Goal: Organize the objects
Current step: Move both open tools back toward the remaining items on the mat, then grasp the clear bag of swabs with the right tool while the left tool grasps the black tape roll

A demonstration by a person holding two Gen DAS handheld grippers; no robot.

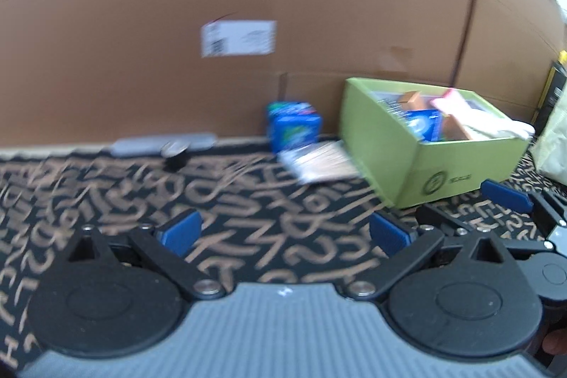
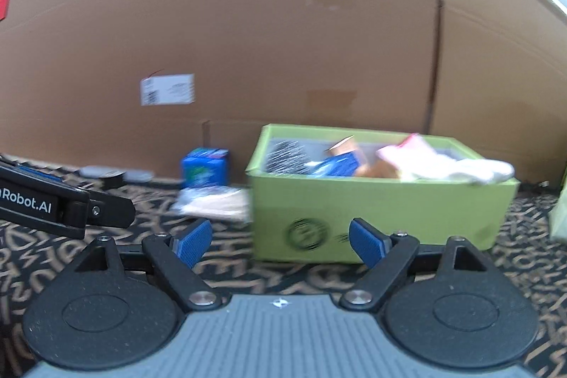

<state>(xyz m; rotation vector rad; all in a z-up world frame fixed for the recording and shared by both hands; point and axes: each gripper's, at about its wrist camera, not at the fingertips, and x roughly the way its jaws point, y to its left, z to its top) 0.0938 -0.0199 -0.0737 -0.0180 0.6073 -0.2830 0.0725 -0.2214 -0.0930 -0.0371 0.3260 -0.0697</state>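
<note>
A green box (image 1: 457,172) (image 2: 382,211) holds several items: a blue packet, brown pieces, a pink packet and white cloth. A small blue carton (image 1: 294,126) (image 2: 205,169) stands left of it, with a clear packet (image 1: 319,162) (image 2: 216,202) lying in front. A grey flat case (image 1: 163,142) (image 2: 113,173) with a small black thing lies further left. My left gripper (image 1: 283,232) is open and empty above the patterned cloth. My right gripper (image 2: 280,243) is open and empty, just before the green box. The views are blurred.
A large cardboard box (image 1: 248,6) (image 2: 265,41) with a white label walls the back. The surface is a black cloth with tan letters (image 1: 230,201). A pale bag (image 1: 554,137) stands at the far right. The right gripper's fingers (image 1: 506,195) show beside the left one.
</note>
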